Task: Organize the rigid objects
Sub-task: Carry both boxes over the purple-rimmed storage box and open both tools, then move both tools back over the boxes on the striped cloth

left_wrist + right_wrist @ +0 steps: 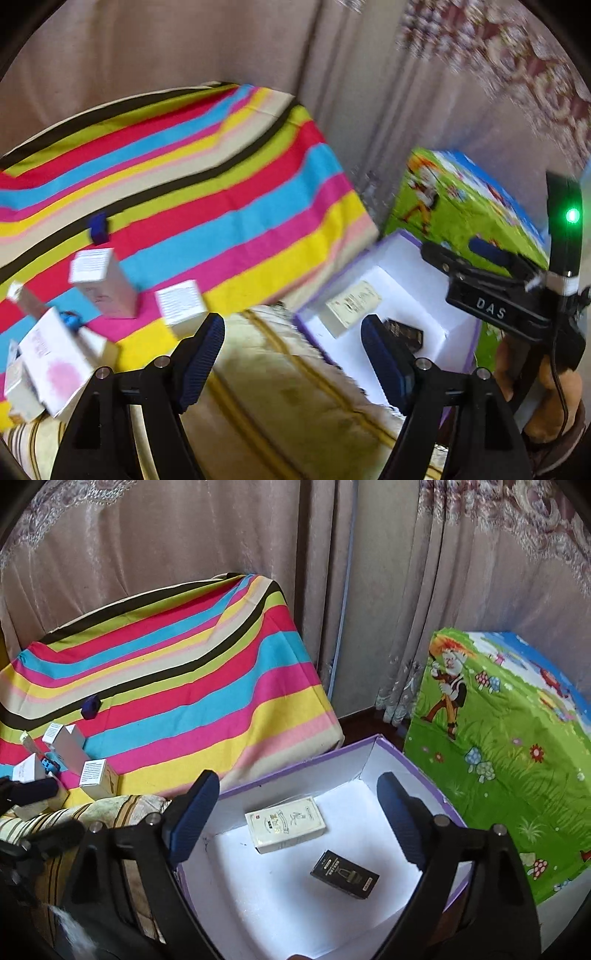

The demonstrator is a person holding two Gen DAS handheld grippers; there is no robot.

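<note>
My right gripper [297,781] is open and empty above a white box with a purple rim [369,744]. A cream carton [284,823] and a small black carton [345,873] lie flat on the box floor. My left gripper [293,323] is also open and empty, over the gap between the box [399,258] and the striped cloth [221,184]. Several white cartons stand on that cloth at the left, among them a tall one [103,280], a short one [181,302] and a pink-printed one [55,354]. A small dark blue object [99,227] sits behind them.
A beige striped cushion [277,387] lies under my left gripper. A block covered in green cartoon cloth [498,757] stands right of the box. Curtains [184,535] hang behind. The right gripper's body [491,306] and a hand [554,398] fill the right edge.
</note>
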